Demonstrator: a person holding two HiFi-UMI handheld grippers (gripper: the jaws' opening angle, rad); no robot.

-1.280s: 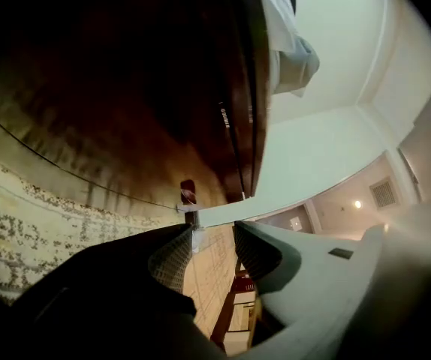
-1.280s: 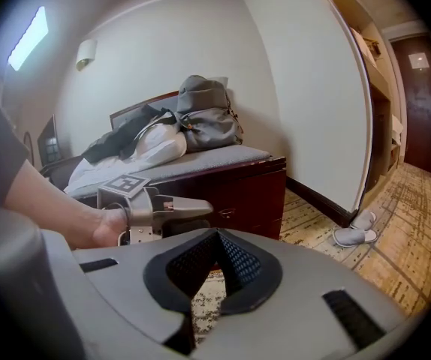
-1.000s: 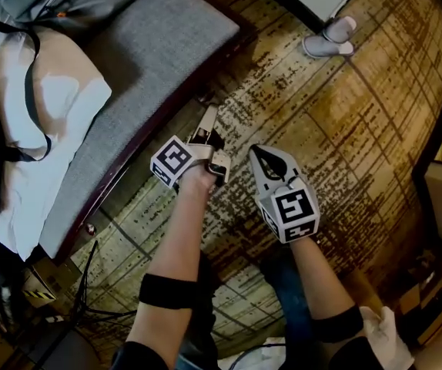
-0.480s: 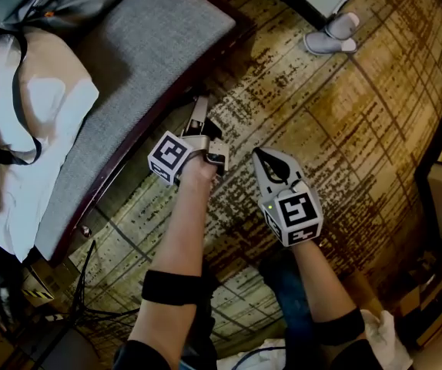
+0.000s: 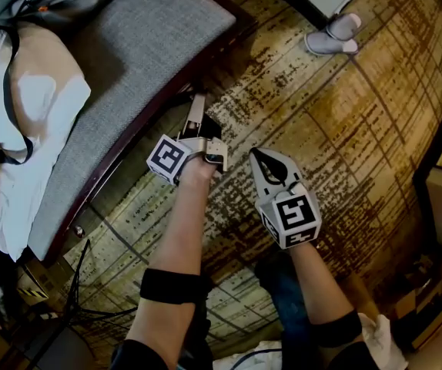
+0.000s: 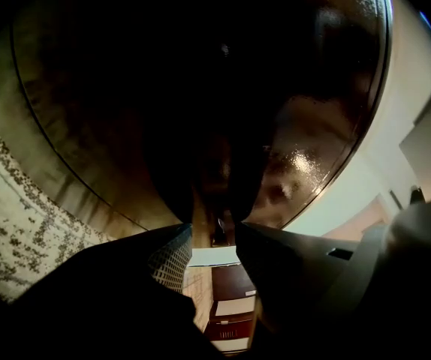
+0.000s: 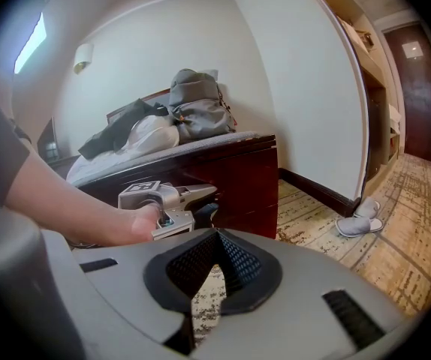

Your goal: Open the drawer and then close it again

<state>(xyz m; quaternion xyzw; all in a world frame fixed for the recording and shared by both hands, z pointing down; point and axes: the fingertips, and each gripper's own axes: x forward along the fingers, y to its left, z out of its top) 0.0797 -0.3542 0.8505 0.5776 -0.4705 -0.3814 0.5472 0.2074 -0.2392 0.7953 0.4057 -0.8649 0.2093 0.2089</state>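
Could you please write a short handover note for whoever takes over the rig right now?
Left gripper: jaws apart, pointing level, tips close to the dark wood front of the cushioned bench. I can't see it gripping anything.
Right gripper: shut, empty, held over the carpet beside the left one.
Done: nothing that shows; no drawer is seen pulled out.
Left: grip the drawer, pull it open, then push it shut.
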